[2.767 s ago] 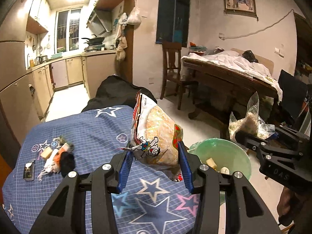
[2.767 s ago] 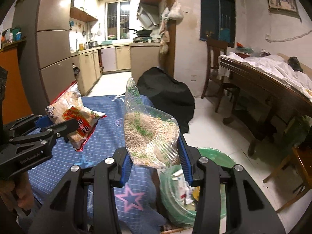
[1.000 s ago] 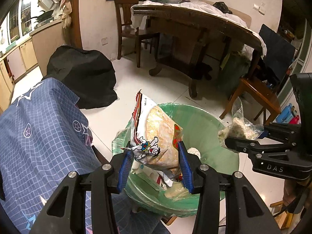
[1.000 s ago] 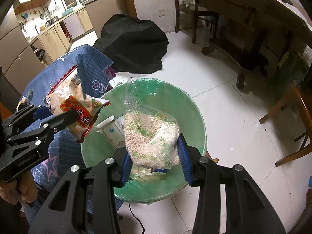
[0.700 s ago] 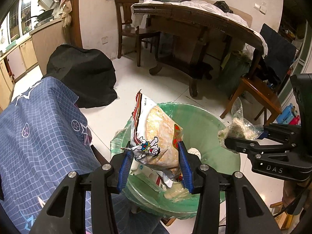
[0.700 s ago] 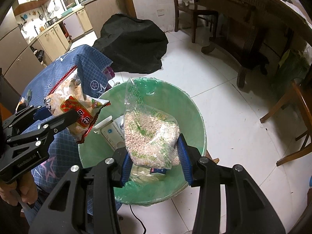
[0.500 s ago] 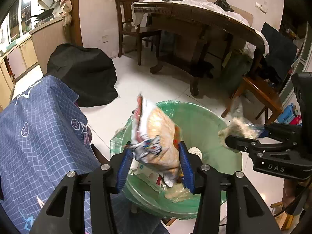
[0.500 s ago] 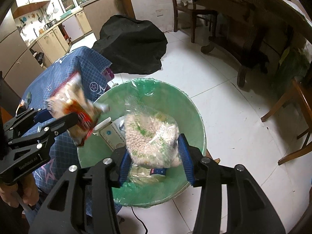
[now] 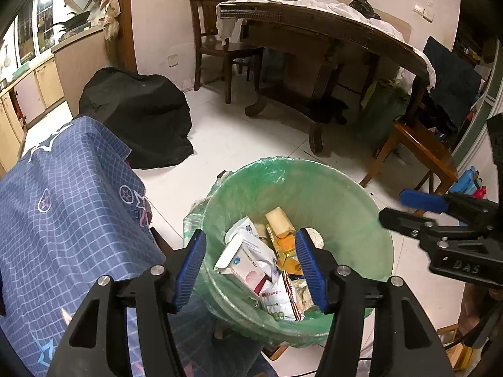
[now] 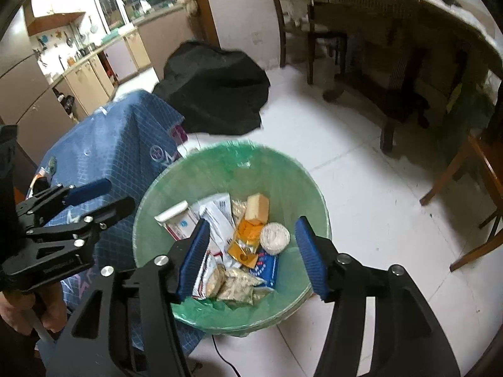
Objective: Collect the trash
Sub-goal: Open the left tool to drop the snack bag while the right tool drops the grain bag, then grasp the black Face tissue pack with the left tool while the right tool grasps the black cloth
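A round bin lined with a green bag [image 9: 355, 207] [image 10: 301, 182] stands on the white floor beside the table. It holds several pieces of trash: a snack bag [image 10: 209, 278], a clear bag of grains [image 10: 239, 286], a white carton [image 9: 245, 260], an orange packet [image 10: 246, 238]. My left gripper [image 9: 251, 267] is open and empty just above the bin's near rim. My right gripper [image 10: 251, 257] is open and empty over the bin. Each gripper also shows in the other's view: the right one [image 9: 440, 216], the left one [image 10: 78, 207].
A table with a blue star-patterned cloth [image 9: 63, 207] [image 10: 125, 144] stands left of the bin. A black bag [image 9: 138, 116] lies on the floor behind it. A dark wooden dining table [image 9: 330, 37] and chairs [image 9: 418, 147] stand at the back right. Kitchen cabinets [image 10: 91, 75] line the far left.
Both grippers opened over the bin. The snack bag fell from the left one and the clear grain bag from the right one into the bin.
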`<state>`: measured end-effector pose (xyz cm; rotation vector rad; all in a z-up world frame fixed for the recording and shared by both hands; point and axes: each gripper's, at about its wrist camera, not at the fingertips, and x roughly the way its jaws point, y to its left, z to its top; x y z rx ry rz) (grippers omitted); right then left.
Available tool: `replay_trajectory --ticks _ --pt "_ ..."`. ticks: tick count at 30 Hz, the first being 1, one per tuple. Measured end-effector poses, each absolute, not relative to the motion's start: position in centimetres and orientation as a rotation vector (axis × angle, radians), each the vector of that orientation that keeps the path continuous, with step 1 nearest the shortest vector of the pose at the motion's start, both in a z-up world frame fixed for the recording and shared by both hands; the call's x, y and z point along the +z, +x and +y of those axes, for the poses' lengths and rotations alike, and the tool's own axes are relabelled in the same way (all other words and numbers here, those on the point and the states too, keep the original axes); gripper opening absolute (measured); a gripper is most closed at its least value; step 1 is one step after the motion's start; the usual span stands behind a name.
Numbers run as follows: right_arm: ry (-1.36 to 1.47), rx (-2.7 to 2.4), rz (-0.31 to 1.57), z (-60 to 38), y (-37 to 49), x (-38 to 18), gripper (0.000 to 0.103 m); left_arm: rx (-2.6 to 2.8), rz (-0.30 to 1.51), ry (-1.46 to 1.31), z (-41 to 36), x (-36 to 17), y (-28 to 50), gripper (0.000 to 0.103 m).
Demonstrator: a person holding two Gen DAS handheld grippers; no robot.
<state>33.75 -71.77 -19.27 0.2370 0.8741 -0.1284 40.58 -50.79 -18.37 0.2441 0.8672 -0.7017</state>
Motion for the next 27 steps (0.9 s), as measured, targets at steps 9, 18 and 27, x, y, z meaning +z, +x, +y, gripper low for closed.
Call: replay_trajectory --ticks 9,18,27 --pt "0.163 -0.167 0.532 -64.9 25.7 -16.2 0.089 -0.665 0.756 0.22 -41.6 -15.9 36.9 0.076" --pt "0.195 -0.079 0.534 -57.9 23.7 -19.2 0.091 -0.341 0.722 0.033 -18.5 -14.1 38.4 0.077" --pt "0.149 0.029 0.565 -52.1 27.0 -18.7 0.091 0.108 0.797 -0.135 5.9 -15.5 43.5 0.077"
